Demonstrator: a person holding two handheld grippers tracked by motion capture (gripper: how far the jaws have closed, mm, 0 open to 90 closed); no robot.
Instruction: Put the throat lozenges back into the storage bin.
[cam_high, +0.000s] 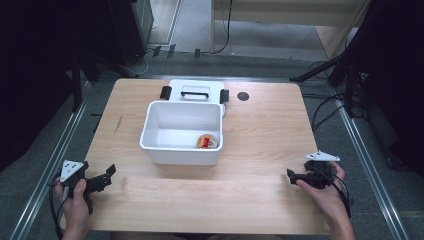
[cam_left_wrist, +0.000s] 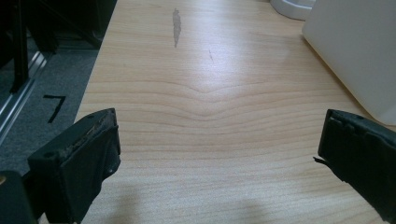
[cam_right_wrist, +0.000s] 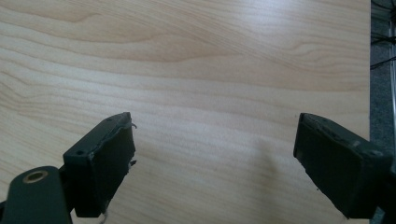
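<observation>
We rest both grippers low on the table, left gripper (cam_high: 107, 175) and right gripper (cam_high: 292, 175) with jaws apart and empty. The snack (cam_high: 207, 141) lies in the bin (cam_high: 150, 131); we should approach from above, clearing its rim.

I think I am working in a lab or recording room: a wooden table (cam_high: 260, 150) stands on grey carpet (cam_high: 30, 175), with black stands (cam_high: 350, 75), cables (cam_high: 325, 112) and metal rails (cam_high: 372, 165) around it.
</observation>
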